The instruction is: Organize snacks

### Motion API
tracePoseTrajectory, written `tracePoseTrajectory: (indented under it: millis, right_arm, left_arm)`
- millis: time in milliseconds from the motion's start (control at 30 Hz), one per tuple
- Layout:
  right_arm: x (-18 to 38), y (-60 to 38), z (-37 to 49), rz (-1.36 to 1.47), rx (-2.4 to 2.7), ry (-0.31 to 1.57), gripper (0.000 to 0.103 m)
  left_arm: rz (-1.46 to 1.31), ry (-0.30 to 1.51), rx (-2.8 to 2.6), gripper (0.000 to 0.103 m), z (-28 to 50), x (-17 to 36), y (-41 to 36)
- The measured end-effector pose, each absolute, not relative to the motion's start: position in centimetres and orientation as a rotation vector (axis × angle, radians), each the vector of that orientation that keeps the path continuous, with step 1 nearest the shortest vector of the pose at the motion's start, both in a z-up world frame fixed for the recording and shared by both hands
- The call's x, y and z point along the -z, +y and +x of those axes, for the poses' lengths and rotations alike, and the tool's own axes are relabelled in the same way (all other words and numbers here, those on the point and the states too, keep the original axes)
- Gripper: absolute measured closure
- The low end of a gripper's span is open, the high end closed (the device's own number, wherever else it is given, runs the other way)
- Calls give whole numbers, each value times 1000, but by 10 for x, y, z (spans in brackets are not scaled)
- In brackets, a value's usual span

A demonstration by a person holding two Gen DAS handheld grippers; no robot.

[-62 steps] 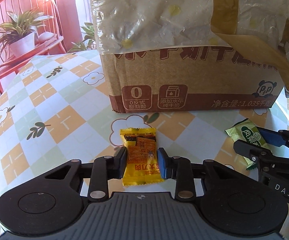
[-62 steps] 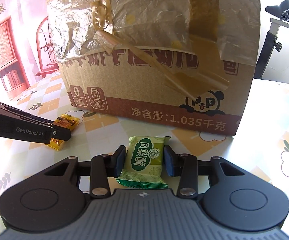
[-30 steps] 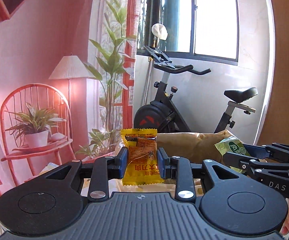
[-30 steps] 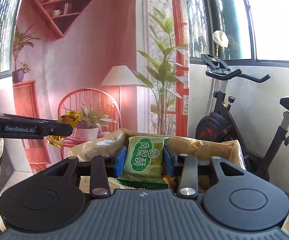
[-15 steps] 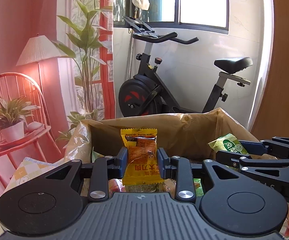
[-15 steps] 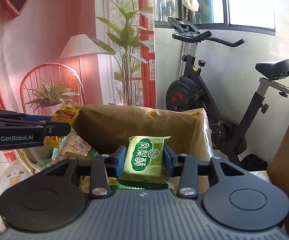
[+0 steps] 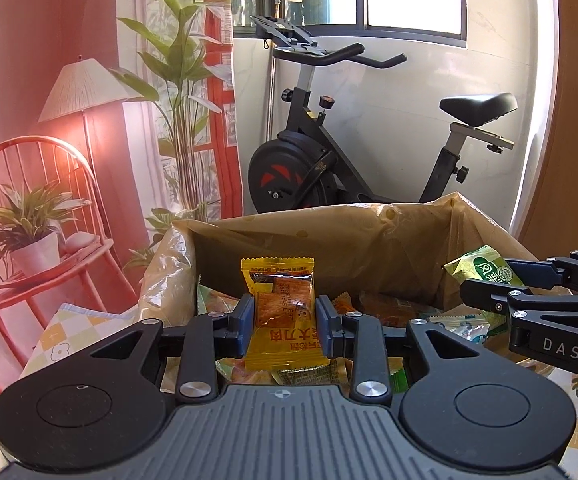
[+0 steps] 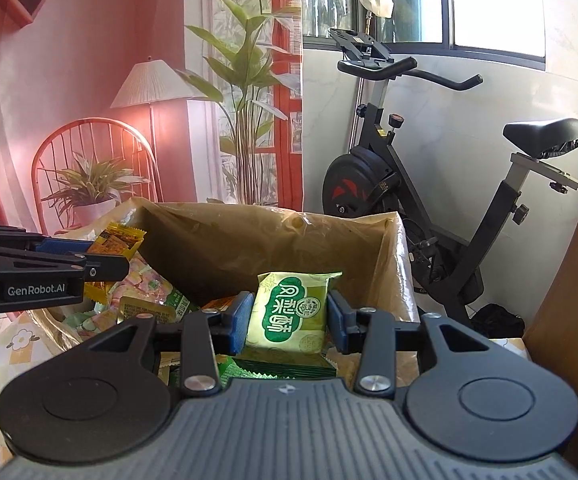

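A yellow snack packet (image 7: 283, 304) stands upright between the blue pads of my left gripper (image 7: 285, 316), whose jaws are opening; the pads still touch its sides. My right gripper (image 8: 289, 320) is shut on a green snack packet (image 8: 293, 312). Both hang over the open cardboard box (image 7: 329, 248), which has a plastic liner and holds several wrapped snacks (image 8: 149, 284). In the left wrist view the right gripper (image 7: 485, 280) reaches in from the right with the green packet (image 7: 477, 270). In the right wrist view the left gripper (image 8: 109, 258) comes from the left with the yellow packet (image 8: 119, 240).
Behind the box stand an exercise bike (image 7: 329, 168), a tall leafy plant (image 7: 185, 80), a floor lamp (image 7: 85, 88) and a red chair (image 7: 29, 208) bearing a potted plant. A brown wooden panel (image 8: 569, 280) rises at the right. The checked tablecloth (image 7: 69, 340) shows beside the box.
Both grippers rose from the table with their packets, came over the box and tipped down toward its inside. In the last half second they barely moved.
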State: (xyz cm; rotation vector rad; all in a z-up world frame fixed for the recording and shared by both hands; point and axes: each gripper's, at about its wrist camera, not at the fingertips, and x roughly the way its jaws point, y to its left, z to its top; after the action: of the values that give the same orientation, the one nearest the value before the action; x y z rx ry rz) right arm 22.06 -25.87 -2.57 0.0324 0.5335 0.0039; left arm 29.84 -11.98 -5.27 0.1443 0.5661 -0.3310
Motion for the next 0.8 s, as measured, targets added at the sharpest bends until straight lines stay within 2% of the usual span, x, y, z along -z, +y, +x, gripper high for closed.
tracePoseTrajectory:
  millis: [67, 133, 333, 400, 433, 567, 800]
  right_arm:
    - [25, -258, 221, 32, 1, 533, 59]
    - [21, -259, 219, 29, 9, 521, 57]
    - [5, -258, 211, 32, 9, 494, 30]
    - [-3, -258, 204, 40, 12, 475, 18]
    - [-7, -258, 201, 45, 14, 468, 16]
    - [-22, -257, 184, 65, 16, 442, 6]
    - [-46, -247, 142, 76, 58, 383, 1]
  left_arm:
    - [147, 555, 334, 64, 296, 50, -119]
    - [152, 544, 338, 53, 294, 46, -118]
    - [172, 474, 325, 25, 279, 27, -116]
    - [192, 443, 303, 19, 271, 19, -115]
    - [198, 429, 294, 15, 267, 14, -114]
    - [181, 405, 288, 13, 249, -3, -106]
    - [114, 379, 218, 10, 209, -27, -84]
